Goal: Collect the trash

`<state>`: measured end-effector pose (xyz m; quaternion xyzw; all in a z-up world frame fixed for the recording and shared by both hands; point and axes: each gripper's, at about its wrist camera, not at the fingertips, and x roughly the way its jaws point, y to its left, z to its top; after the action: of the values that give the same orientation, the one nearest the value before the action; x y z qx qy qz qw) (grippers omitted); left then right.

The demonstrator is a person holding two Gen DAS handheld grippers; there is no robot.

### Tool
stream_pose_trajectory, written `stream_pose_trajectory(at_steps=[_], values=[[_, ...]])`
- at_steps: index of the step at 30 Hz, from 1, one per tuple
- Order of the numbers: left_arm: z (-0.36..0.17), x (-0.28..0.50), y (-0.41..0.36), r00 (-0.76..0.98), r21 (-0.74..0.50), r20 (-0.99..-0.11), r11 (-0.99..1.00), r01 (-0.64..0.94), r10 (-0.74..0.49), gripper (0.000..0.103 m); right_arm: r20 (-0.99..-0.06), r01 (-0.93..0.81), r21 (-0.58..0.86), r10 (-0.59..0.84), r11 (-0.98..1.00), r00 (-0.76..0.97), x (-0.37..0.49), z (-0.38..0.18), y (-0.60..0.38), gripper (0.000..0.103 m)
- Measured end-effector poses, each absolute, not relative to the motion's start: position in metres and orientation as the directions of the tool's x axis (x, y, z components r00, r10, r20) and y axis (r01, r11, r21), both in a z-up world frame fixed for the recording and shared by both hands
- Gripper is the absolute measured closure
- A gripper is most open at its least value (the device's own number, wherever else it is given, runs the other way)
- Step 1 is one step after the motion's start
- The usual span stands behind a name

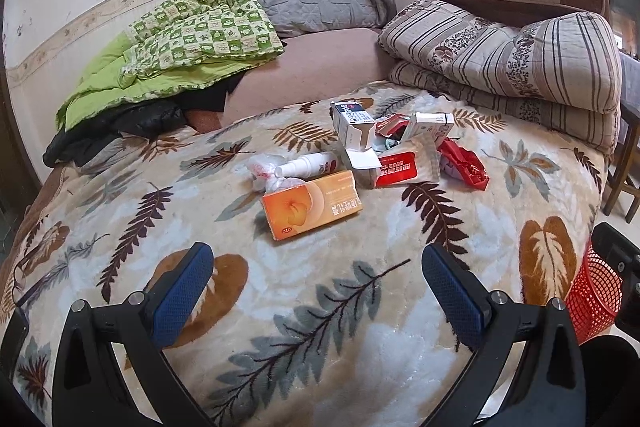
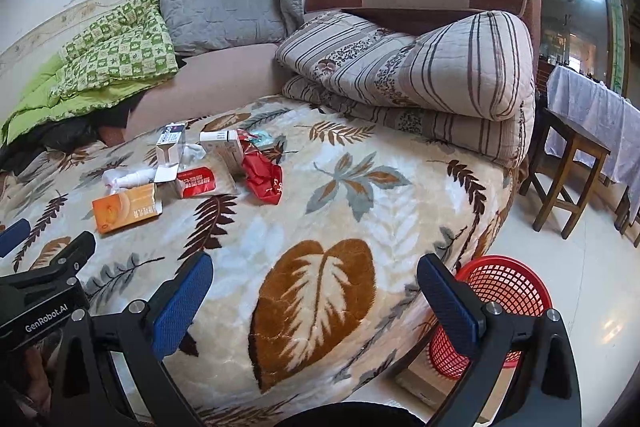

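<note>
Both grippers, left [image 1: 316, 291] and right [image 2: 314, 291], gape empty; trash [image 1: 360, 155] heaped mid-blanket [image 1: 320, 327], basket [image 2: 504, 291] on the floor. Risk: plush pile snagging, wrappers slipping free.

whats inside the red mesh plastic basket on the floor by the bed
Little can be settled. The red mesh plastic basket shows only its rim and upper inner wall, with no trash visible there. Its bottom is hidden behind the right gripper finger and the basket's own near wall.

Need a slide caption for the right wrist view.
Open right claw above leaf-print blanket; trash pile ahead, red basket beside bed.
</note>
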<state>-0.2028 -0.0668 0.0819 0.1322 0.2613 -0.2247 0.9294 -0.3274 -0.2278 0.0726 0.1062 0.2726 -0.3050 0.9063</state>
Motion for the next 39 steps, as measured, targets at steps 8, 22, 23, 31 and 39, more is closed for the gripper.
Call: stream_pose_trajectory(at_steps=[8, 22, 23, 31, 39], values=[[0.082, -0.203, -0.067, 0.764, 0.130, -0.544, 0.864, 0.486, -0.347, 0.000, -0.582, 0.623, 0.049, -0.485, 0.780, 0.653, -0.327, 0.069, -0.236, 0.000], [0.082, -0.203, -0.067, 0.764, 0.130, -0.544, 0.865, 0.485, -0.347, 0.000, -0.598, 0.622, 0.060, -0.471, 0.781, 0.649, -0.328, 0.068, -0.240, 0.000], [0.082, -0.203, -0.067, 0.764, 0.129, -0.544, 0.865, 0.485, -0.347, 0.000, -0.599, 0.621, 0.060, -0.469, 0.782, 0.649, -0.328, 0.067, -0.241, 0.000], [0.081, -0.202, -0.067, 0.760, 0.126, -0.550, 0.865, 0.485, -0.346, 0.000, -0.603, 0.607, 0.052, -0.459, 0.793, 0.652, -0.326, 0.067, -0.240, 0.000], [0.072, -0.184, -0.065, 0.714, 0.061, -0.615, 0.883, 0.466, -0.335, 0.000, -0.620, 0.566, 0.089, -0.399, 0.820, 0.676, -0.317, 0.067, -0.247, 0.000]])
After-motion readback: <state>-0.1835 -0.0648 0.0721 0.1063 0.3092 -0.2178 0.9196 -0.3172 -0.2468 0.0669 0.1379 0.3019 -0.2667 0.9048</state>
